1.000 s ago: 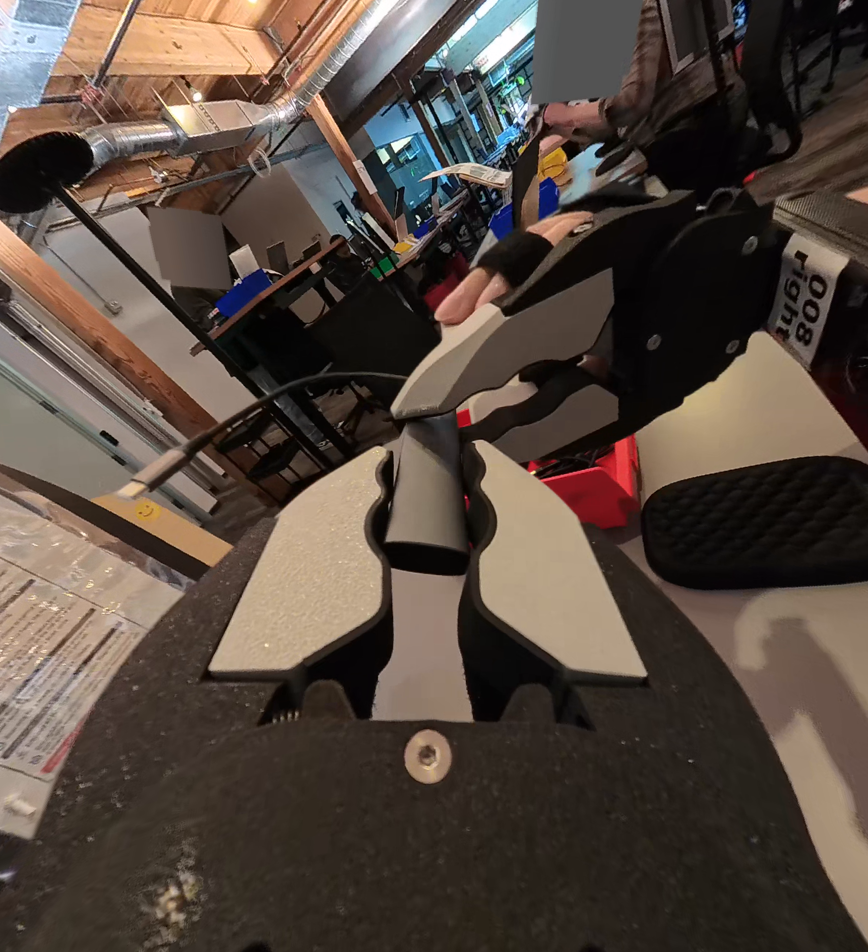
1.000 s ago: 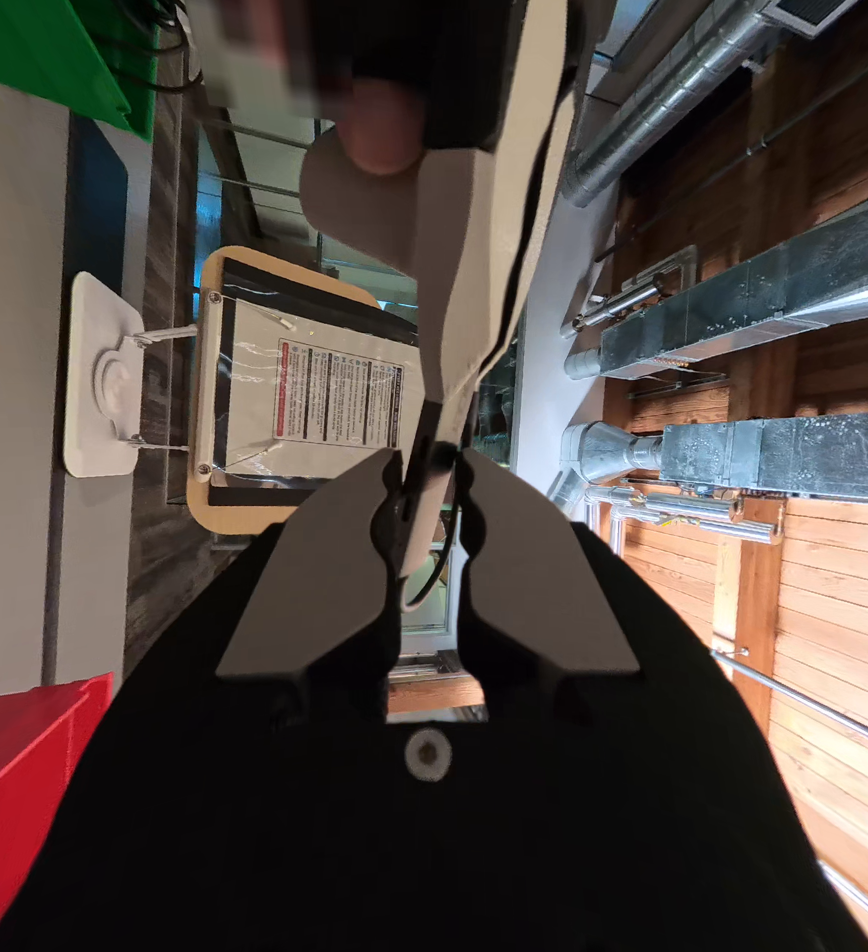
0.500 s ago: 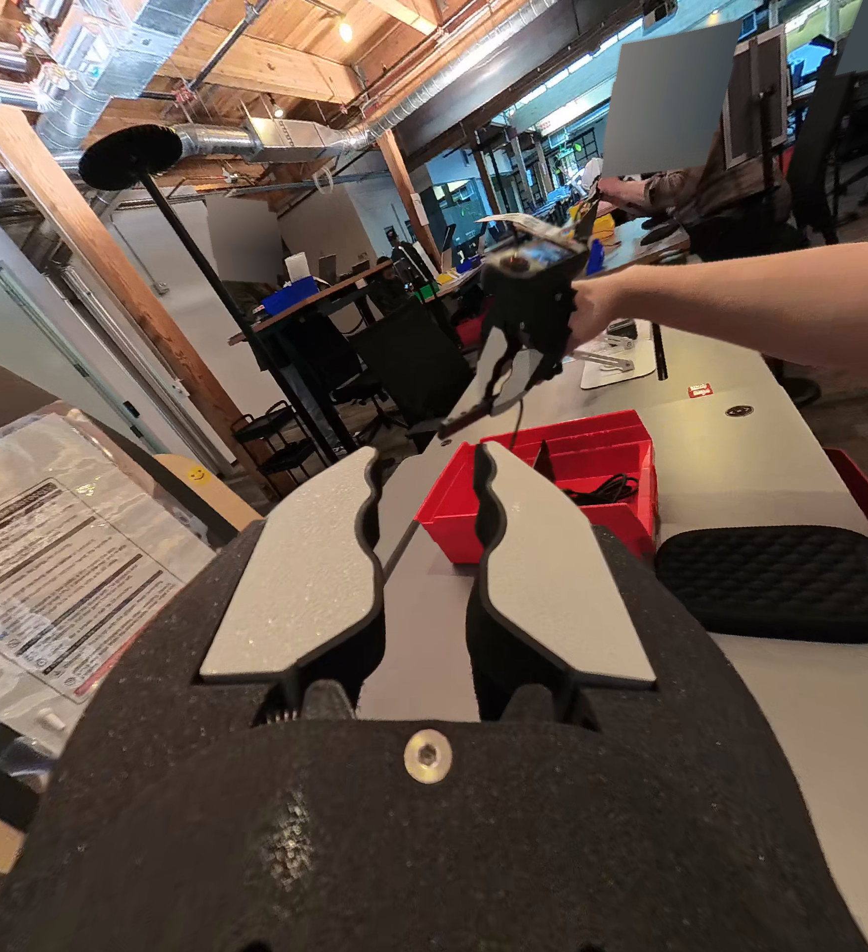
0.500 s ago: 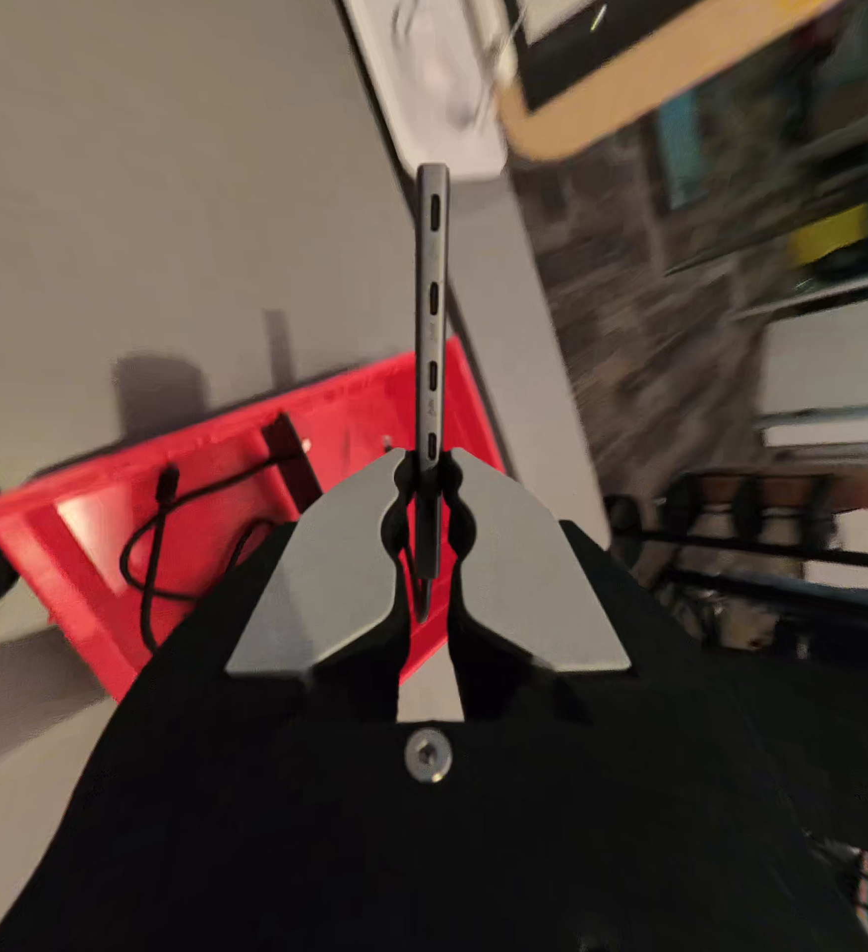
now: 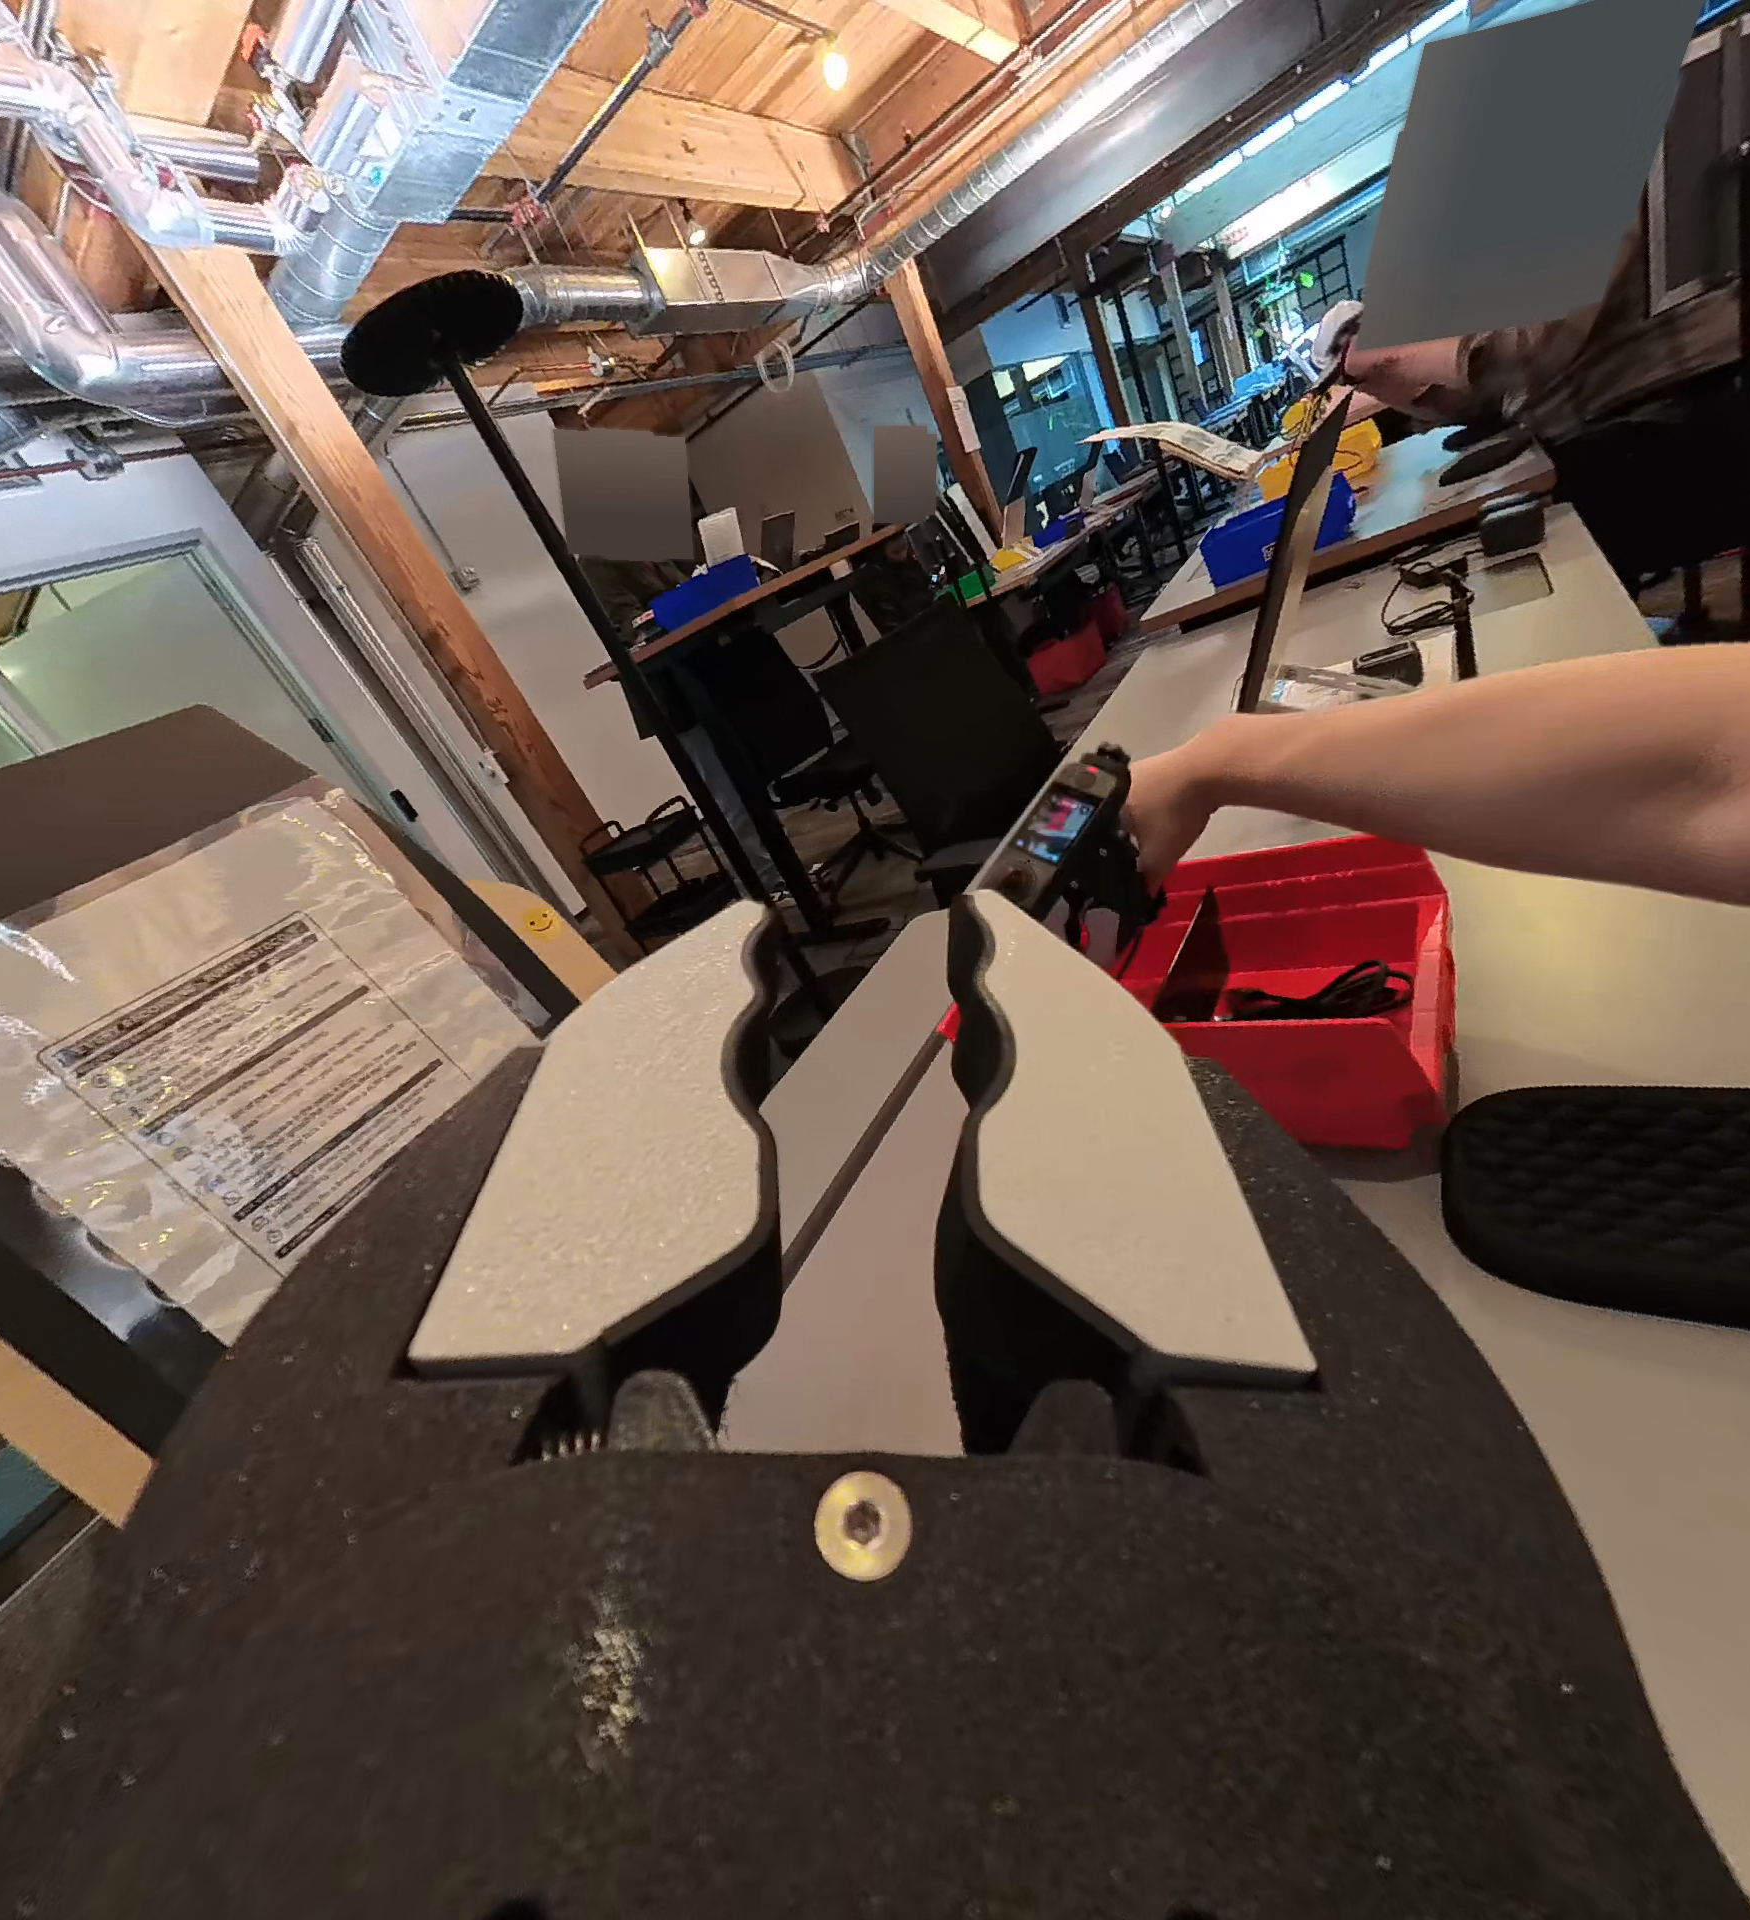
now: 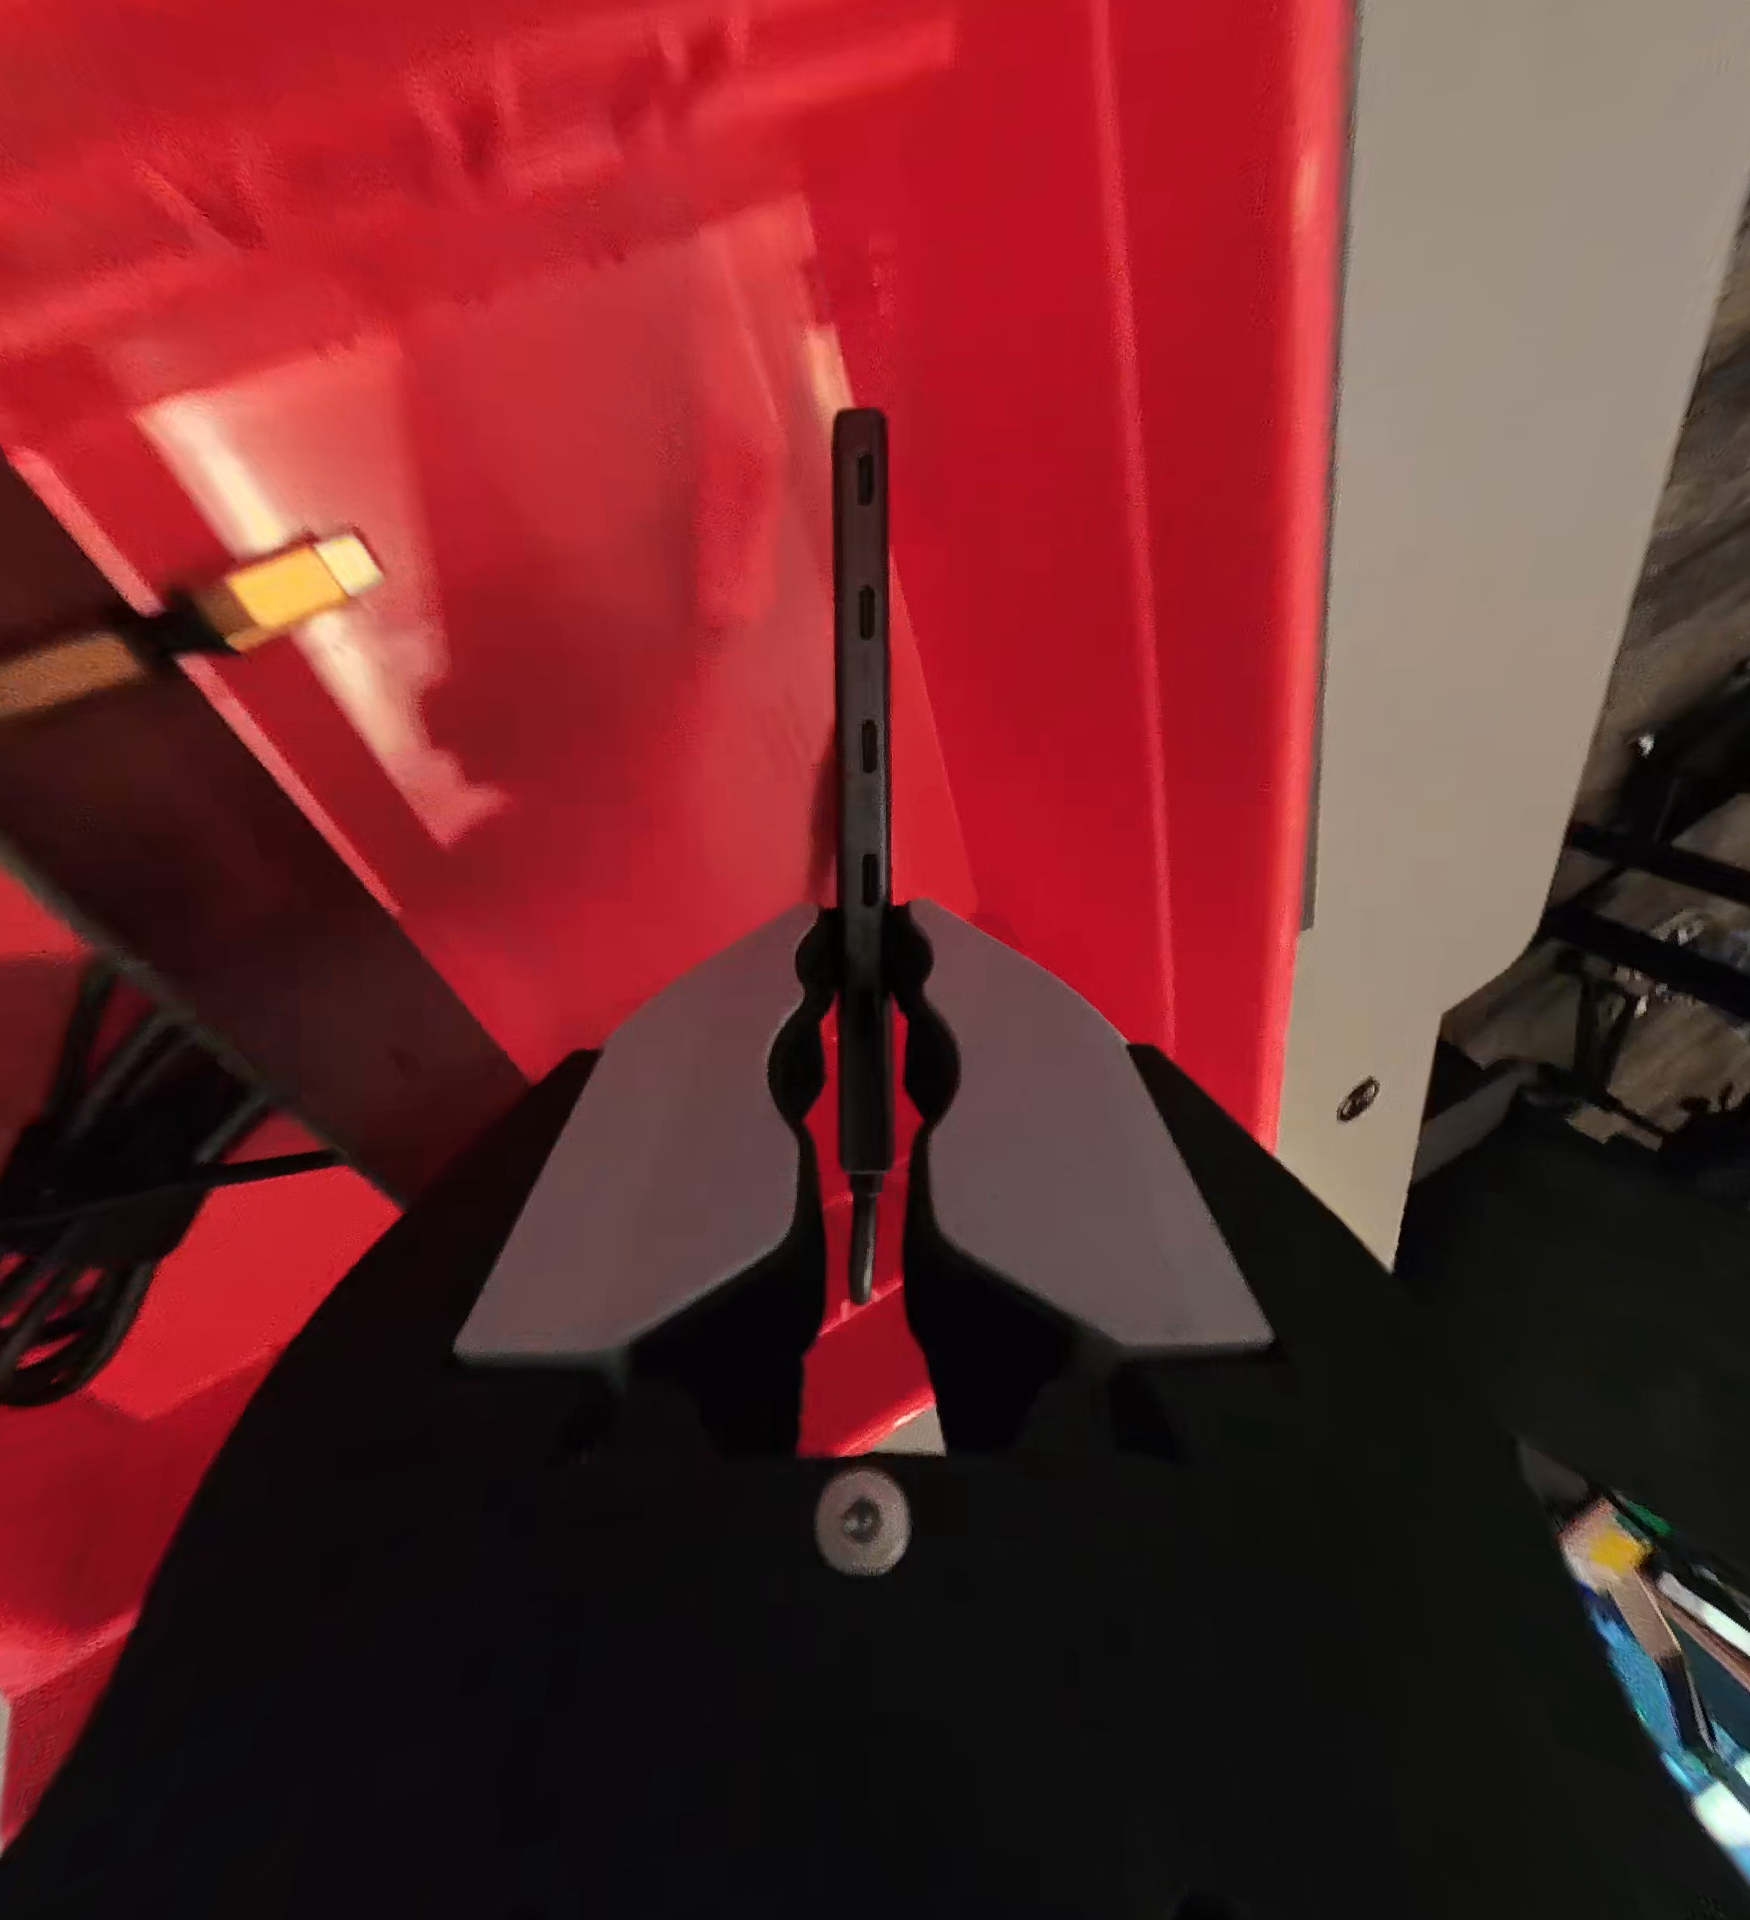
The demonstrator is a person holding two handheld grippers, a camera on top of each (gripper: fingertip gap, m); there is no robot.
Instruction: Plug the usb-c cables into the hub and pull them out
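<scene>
My right gripper [image 6: 860,925] is shut on a thin dark usb-c hub [image 6: 863,665], held edge-on with its row of ports facing the camera, low inside a red bin [image 6: 1110,520]. A metal plug [image 6: 294,587] on a dark cable hangs to the hub's left. A coil of black cables [image 6: 50,1278] lies in the neighbouring compartment, behind a dark divider [image 6: 185,852]. My left gripper [image 5: 855,935] is open and empty, above the table near the bin [image 5: 1307,1081]. In the left wrist view the right gripper [image 5: 1110,914] reaches down into the bin, next to the black cables [image 5: 1318,992].
A black quilted pad [image 5: 1640,1195] lies on the grey table [image 5: 1629,1558] right of my left gripper. A board with a laminated sheet [image 5: 206,1091] stands at the left. The person's forearm [image 5: 1473,779] stretches over the bin. Desks, chairs and people are beyond. Across from one pair of fingers to the other is roughly 50 cm.
A second ago my left gripper held the hub and the right closed on it. The left has let go and opened. The right has carried the hub down into the red bin.
</scene>
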